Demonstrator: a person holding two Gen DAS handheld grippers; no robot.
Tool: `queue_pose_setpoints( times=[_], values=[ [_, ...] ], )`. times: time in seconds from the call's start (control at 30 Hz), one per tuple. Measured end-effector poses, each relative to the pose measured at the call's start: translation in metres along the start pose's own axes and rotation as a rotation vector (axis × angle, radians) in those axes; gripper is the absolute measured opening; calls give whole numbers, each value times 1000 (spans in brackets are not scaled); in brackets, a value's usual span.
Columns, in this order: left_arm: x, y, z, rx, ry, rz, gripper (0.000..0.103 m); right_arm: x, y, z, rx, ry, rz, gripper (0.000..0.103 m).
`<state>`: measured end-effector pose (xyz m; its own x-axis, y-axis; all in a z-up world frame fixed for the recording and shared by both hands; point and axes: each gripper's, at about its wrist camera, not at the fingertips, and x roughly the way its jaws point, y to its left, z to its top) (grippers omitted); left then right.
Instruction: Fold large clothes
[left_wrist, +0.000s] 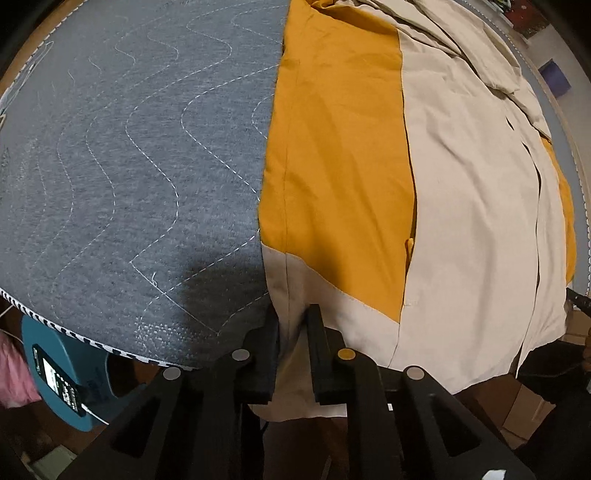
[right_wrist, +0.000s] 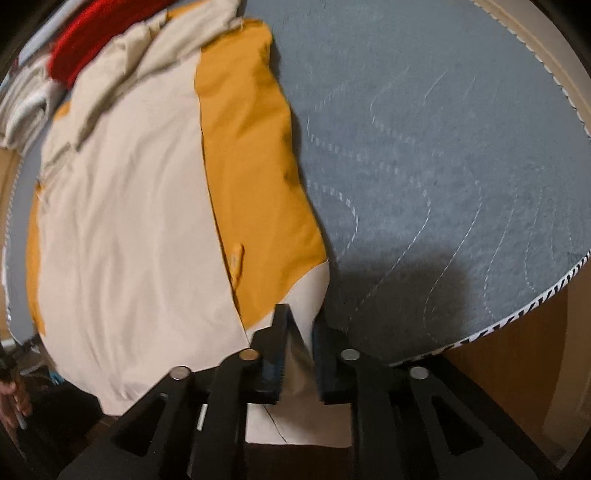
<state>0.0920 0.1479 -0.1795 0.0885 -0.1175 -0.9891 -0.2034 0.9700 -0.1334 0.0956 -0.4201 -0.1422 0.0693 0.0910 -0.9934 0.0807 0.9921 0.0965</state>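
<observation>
A large beige and mustard-yellow jacket (left_wrist: 461, 192) lies spread on a grey quilted pad (left_wrist: 129, 166), its hem hanging over the near edge. My left gripper (left_wrist: 293, 321) is shut on the jacket's beige hem at its left corner. In the right wrist view the same jacket (right_wrist: 129, 203) lies left of centre on the pad (right_wrist: 443, 147). My right gripper (right_wrist: 301, 325) is shut on the beige hem at the jacket's right corner. The cloth hangs down between each pair of fingers.
A teal device with a label (left_wrist: 59, 373) and pink cloth (left_wrist: 14, 373) sit below the pad's left edge. A red garment (right_wrist: 85, 44) and a striped pile (right_wrist: 22, 107) lie at the far end. Cardboard boxes (left_wrist: 532, 406) stand on the floor.
</observation>
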Motion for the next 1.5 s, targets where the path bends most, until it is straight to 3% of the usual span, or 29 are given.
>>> queue_pose_setpoints(
  times=[0.1,0.27,0.3,0.37,0.4,0.63,0.83,1.03,1.37,1.5],
  values=[
    [0,8,1,-4,-6,-4,13,1,7,-2,-50,6,-20,34],
    [-4,14,4,11,-19,8,10,0,18,-4,-93,-1,-58,35],
    [-5,15,7,18,-24,15,8,-2,19,-6,-94,-7,-61,33],
    [-9,10,6,36,-38,26,4,-2,29,-2,-98,-27,-66,11],
    [-11,8,5,43,-49,32,4,-5,36,-1,-98,-40,-58,7],
    [-55,-7,-9,65,-189,-1,2,-56,45,-6,-92,-184,28,3],
    [-116,-5,-29,64,-322,-127,1,-130,37,-24,-96,-345,146,3],
    [-174,-19,-58,180,-397,-196,1,-201,29,-48,-125,-467,226,2],
    [-231,0,-118,231,-412,-343,1,-283,-23,-124,-45,-566,306,2],
    [-225,3,-102,180,-419,-362,1,-288,-38,-126,11,-581,321,2]
  ],
)
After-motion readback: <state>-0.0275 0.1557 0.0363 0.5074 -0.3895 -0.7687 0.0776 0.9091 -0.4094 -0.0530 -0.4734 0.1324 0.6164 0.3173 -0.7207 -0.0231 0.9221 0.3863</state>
